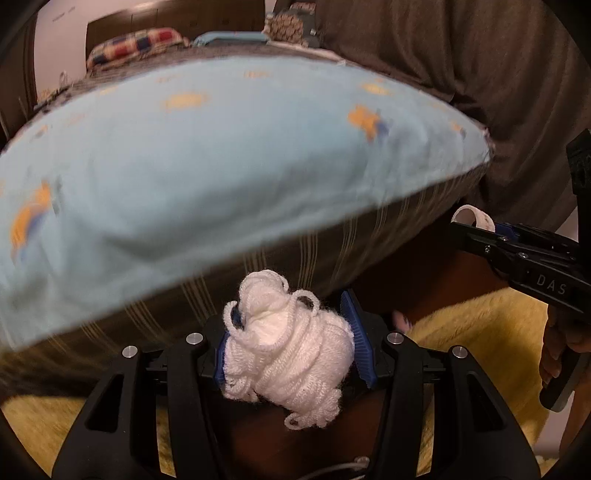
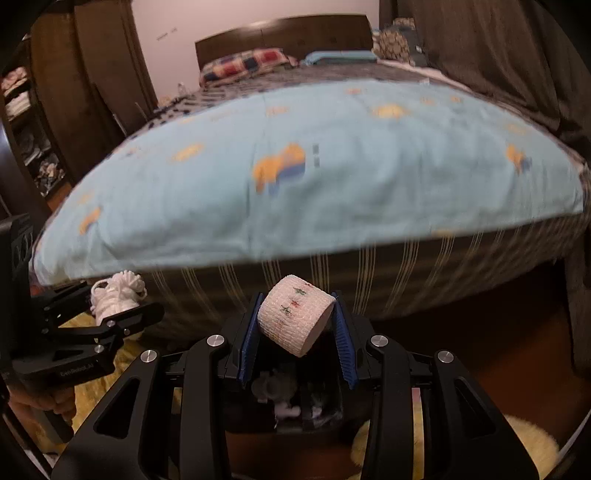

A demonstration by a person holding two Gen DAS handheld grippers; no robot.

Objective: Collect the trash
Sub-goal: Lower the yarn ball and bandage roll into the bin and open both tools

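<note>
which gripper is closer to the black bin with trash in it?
Right. The right gripper, shut on the white bandage roll, hovers over the black bin; the left gripper is off to its left.

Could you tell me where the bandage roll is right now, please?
The bandage roll is clamped in the right gripper, low in the right wrist view, just in front of the bed and above a dark bin.

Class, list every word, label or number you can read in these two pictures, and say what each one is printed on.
"DAS": on the side of the right gripper, seen from the left wrist view.
Small pale lettering on the body of the left gripper, seen from the right wrist view: too blurred to read.
Coloured marks on the bandage roll: small stars, not text.
Faint marks on the far wall: too small to read.
</note>
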